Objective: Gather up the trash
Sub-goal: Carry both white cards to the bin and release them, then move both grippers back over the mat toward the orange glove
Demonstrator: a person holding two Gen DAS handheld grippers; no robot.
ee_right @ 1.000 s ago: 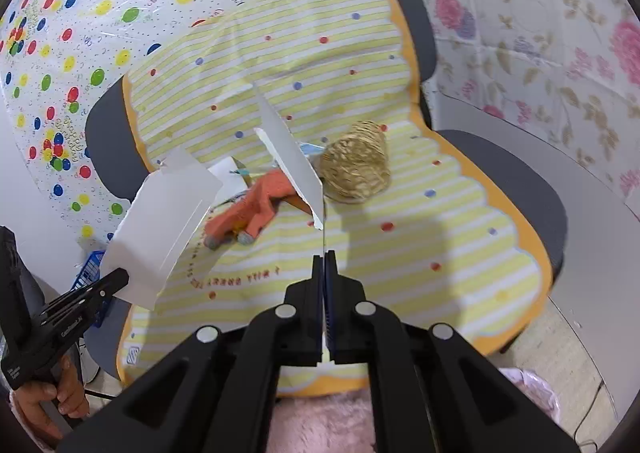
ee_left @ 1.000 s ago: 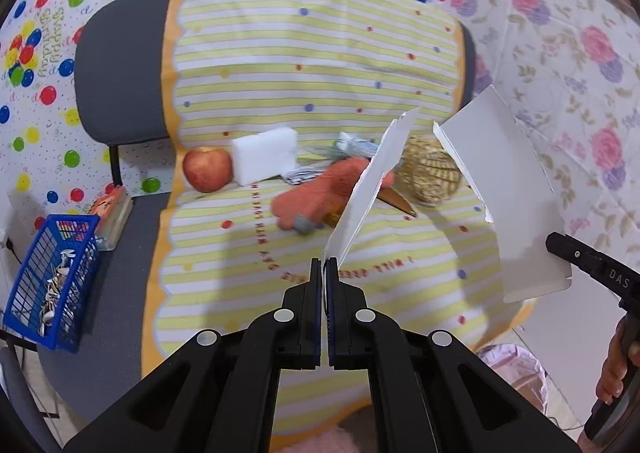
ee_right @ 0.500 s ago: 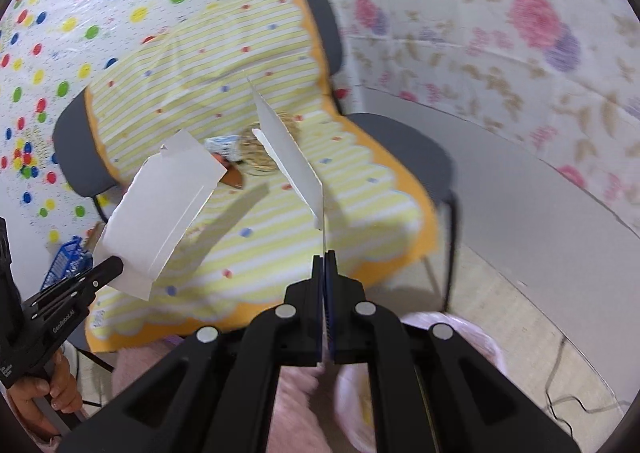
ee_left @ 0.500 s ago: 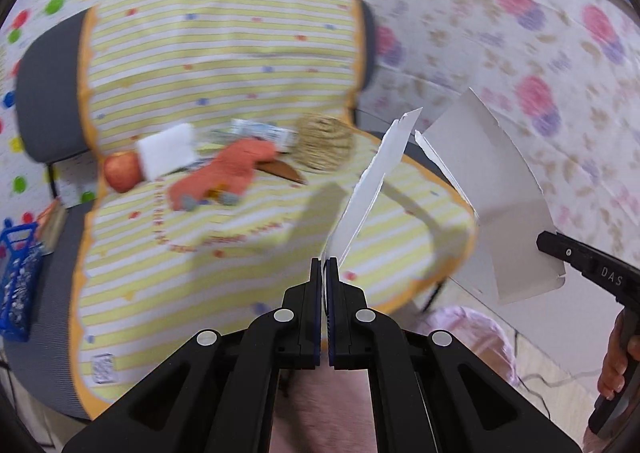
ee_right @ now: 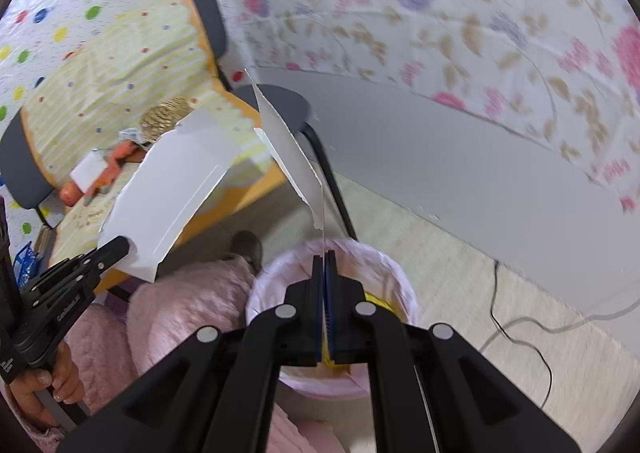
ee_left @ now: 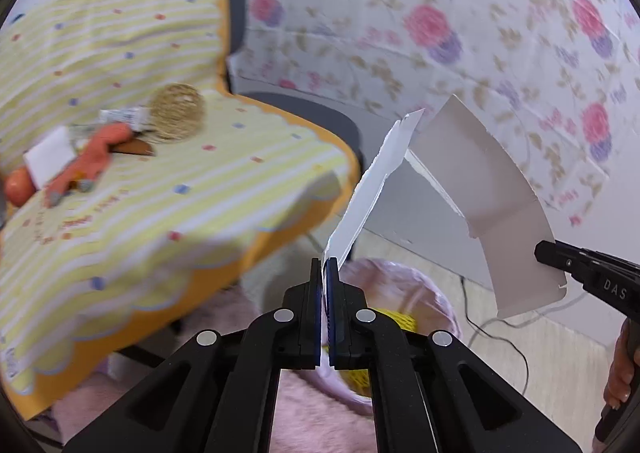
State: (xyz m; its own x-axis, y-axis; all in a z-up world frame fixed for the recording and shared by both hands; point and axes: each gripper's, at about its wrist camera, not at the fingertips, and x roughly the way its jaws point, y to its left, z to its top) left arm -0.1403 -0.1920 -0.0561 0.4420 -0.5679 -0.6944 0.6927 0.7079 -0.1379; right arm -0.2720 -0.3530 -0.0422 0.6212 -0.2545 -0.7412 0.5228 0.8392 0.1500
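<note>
My left gripper (ee_left: pixel 324 267) is shut on a torn white paper piece (ee_left: pixel 372 183), seen edge-on in its own view and flat in the right wrist view (ee_right: pixel 172 189). My right gripper (ee_right: pixel 324 257) is shut on the other torn white paper piece (ee_right: pixel 292 157), which shows flat in the left wrist view (ee_left: pixel 492 205). Both pieces hang in the air above a pink-lined trash bin (ee_right: pixel 384 265) on the floor; the bin also shows in the left wrist view (ee_left: pixel 432 293), with something yellow inside.
A chair with a yellow striped cover (ee_left: pixel 180 205) stands to the left, carrying a straw ball (ee_left: pixel 176 115), an orange toy (ee_left: pixel 92 165), a white block (ee_left: pixel 50 157), an apple (ee_left: pixel 18 185) and wrappers. A black cable (ee_right: pixel 516 317) lies on the floor. A pink-clad leg (ee_right: pixel 188 313) is beside the bin.
Both grippers have swung right and down, away from the chair seat, carrying the two paper pieces over the trash bin. Both grips stay shut.
</note>
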